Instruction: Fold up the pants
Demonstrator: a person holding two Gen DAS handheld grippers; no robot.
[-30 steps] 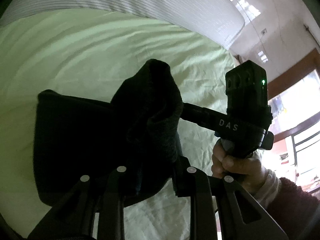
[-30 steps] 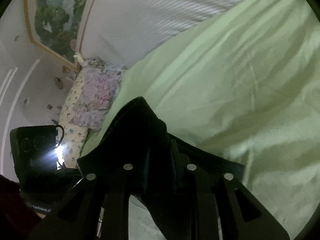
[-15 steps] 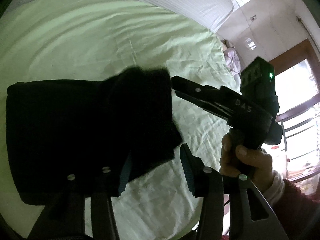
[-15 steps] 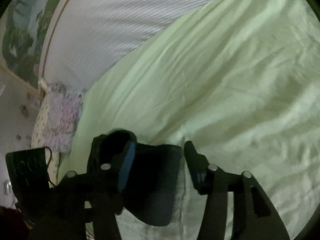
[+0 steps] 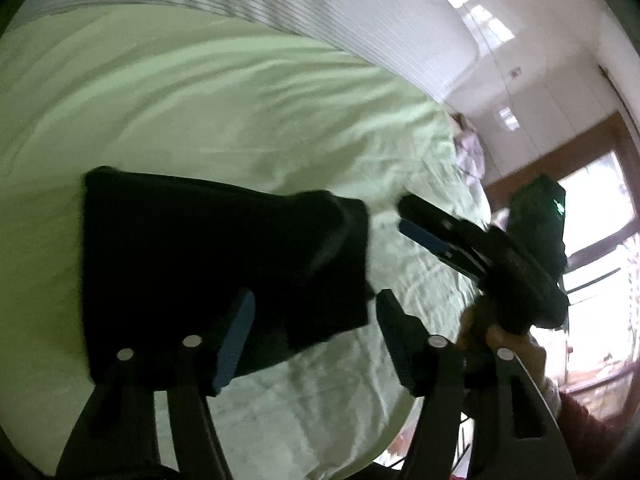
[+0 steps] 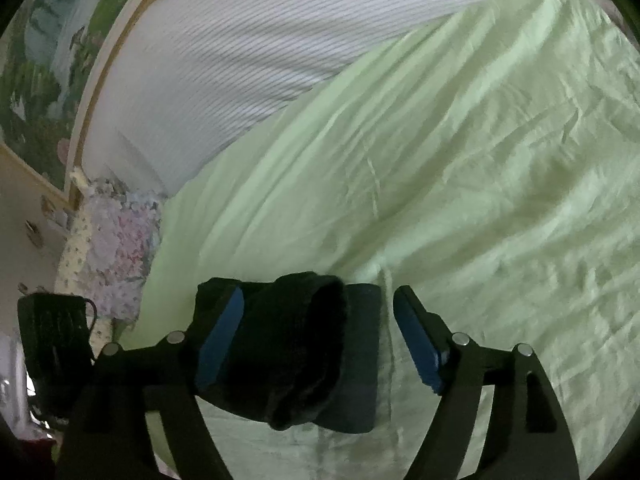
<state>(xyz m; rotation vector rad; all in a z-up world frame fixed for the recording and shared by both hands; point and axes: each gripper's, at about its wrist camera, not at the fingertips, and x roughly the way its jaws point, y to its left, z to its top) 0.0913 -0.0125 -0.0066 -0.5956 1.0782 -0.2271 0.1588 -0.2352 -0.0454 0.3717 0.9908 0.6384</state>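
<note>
The black pants [image 5: 224,272] lay folded into a compact rectangle on the green bedsheet [image 5: 224,112]. Both the left tongs [image 5: 312,340] and right tongs [image 6: 316,340] were spread, holding nothing; folding looked essentially done.

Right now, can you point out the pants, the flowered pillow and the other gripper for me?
pants [image 5: 208,264]: left wrist view, middle of the folded dark cloth.
flowered pillow [image 6: 116,256]: right wrist view, its patterned face beside the green sheet.
right gripper [image 5: 416,220]: left wrist view, between its open fingertips.
</note>
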